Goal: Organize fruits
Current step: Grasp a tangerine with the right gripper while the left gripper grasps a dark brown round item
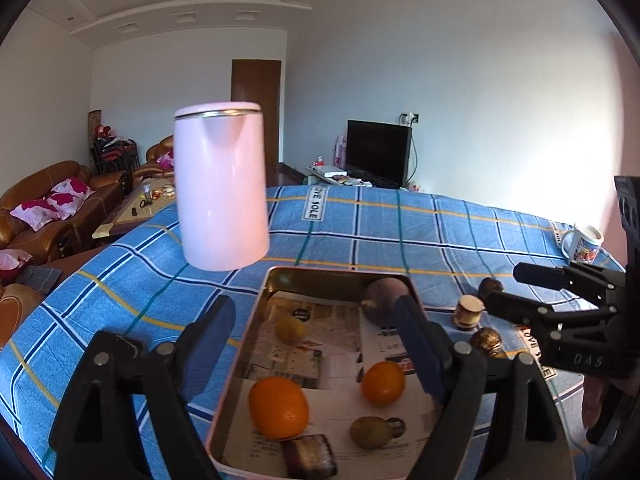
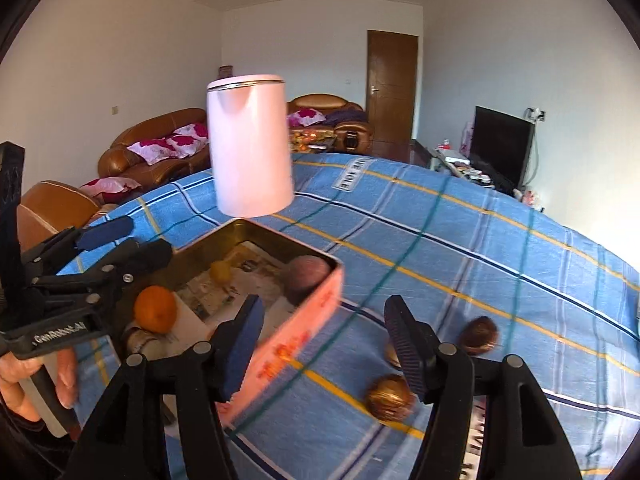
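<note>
Both sets of fingers gape empty, the left gripper [image 1: 316,344] over the tin tray [image 1: 240,364] holding two firm, slippery oranges [image 1: 279,407], the right gripper [image 2: 324,344] nearing light hard brown balls [image 2: 389,397] on the counter's blue cloth [image 2: 460,248]; pinch each across its middle.

Place: a home living room
Signs: leather sofas [image 2: 156,140] (pink cushions), television [image 1: 378,152], wooden door [image 2: 392,88], kettle [image 1: 222,192] on a checked cloth [image 1: 400,232]
</note>
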Demonstrator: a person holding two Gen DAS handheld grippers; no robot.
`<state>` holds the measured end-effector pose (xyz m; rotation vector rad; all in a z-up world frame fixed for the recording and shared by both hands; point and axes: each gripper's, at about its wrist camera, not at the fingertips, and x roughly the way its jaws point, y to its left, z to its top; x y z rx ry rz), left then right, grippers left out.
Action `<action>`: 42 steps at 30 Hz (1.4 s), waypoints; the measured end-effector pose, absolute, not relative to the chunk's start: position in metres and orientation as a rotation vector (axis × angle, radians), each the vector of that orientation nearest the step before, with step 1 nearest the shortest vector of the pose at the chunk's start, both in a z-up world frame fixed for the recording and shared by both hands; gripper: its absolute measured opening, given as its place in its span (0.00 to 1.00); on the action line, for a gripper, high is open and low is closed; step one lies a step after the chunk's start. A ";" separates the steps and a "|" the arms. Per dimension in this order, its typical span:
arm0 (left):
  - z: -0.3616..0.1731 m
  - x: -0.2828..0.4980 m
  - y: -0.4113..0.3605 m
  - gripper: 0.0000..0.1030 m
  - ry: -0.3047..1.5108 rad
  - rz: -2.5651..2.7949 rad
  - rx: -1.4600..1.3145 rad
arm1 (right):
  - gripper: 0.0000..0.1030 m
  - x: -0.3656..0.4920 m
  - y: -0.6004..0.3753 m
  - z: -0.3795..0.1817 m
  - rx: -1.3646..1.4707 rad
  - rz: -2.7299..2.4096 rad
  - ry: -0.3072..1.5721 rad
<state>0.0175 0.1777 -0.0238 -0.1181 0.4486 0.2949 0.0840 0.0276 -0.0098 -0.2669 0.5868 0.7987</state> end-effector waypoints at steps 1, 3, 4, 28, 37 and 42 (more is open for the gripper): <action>-0.022 0.020 0.167 0.84 0.446 0.276 -0.106 | 0.62 0.089 0.011 -0.008 -0.268 0.755 0.588; -0.020 0.026 0.146 0.84 0.448 0.237 -0.081 | 0.62 0.100 -0.020 -0.007 -0.267 0.661 0.587; -0.020 0.031 0.137 0.84 0.453 0.219 -0.071 | 0.62 0.106 -0.034 -0.009 -0.257 0.620 0.594; -0.054 0.097 0.054 0.84 0.618 0.123 0.016 | 0.35 0.163 -0.070 -0.068 -0.196 0.594 0.885; -0.061 0.108 0.037 0.76 0.684 0.070 0.046 | 0.35 0.123 -0.108 -0.041 -0.121 0.555 0.702; -0.074 0.125 0.034 0.55 0.787 0.033 0.029 | 0.35 0.123 -0.111 -0.037 -0.101 0.566 0.679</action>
